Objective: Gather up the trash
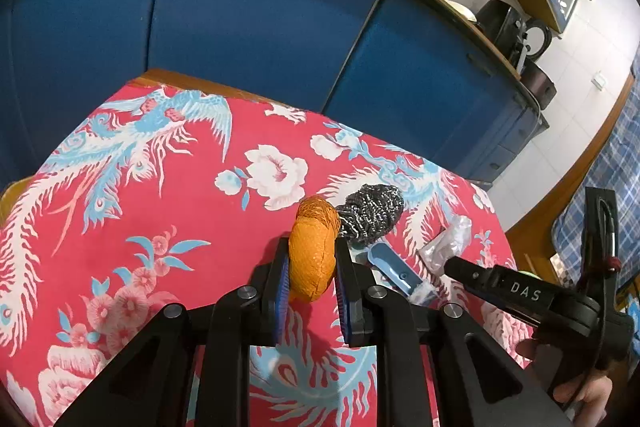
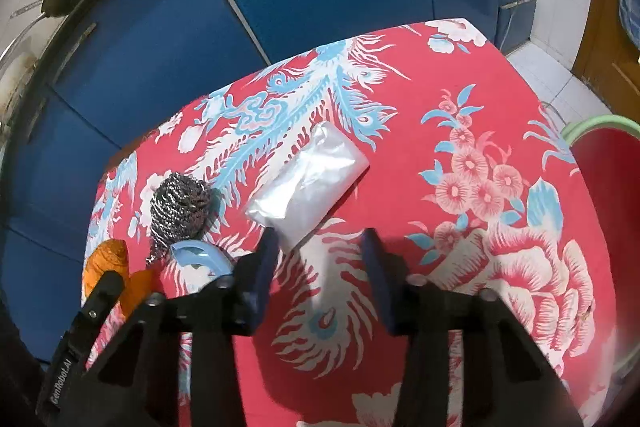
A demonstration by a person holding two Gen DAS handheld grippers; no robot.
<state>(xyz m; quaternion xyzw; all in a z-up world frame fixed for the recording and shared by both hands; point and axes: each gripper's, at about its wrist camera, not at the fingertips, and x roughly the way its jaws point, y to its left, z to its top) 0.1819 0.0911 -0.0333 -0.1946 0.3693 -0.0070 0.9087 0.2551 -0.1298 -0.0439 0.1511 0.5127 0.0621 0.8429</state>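
Two grippers are working: the left gripper [image 1: 311, 269] is clamped on the orange net [image 1: 313, 251] above the cloth [image 1: 160, 187]. The right gripper [image 2: 318, 251], jaws spread, hangs just short of the plastic bag [image 2: 308, 179]. Best lift the net straight up to clear the scourer [image 1: 370, 213], then carry it to the bin [image 2: 608, 163].

The left tool [image 1: 311, 259] is closed on an orange mesh ball [image 1: 313, 251], with a steel scourer [image 1: 370, 213] touching it just ahead and a blue plastic piece [image 1: 394, 269] crowding its right side. The red floral desk [image 1: 168, 211] lies bare to its left. The right tool [image 2: 320, 247] stands open over bare cloth, a clear plastic bag [image 2: 308, 179] just ahead; a red bin [image 2: 612, 187] borders the desk's right edge.
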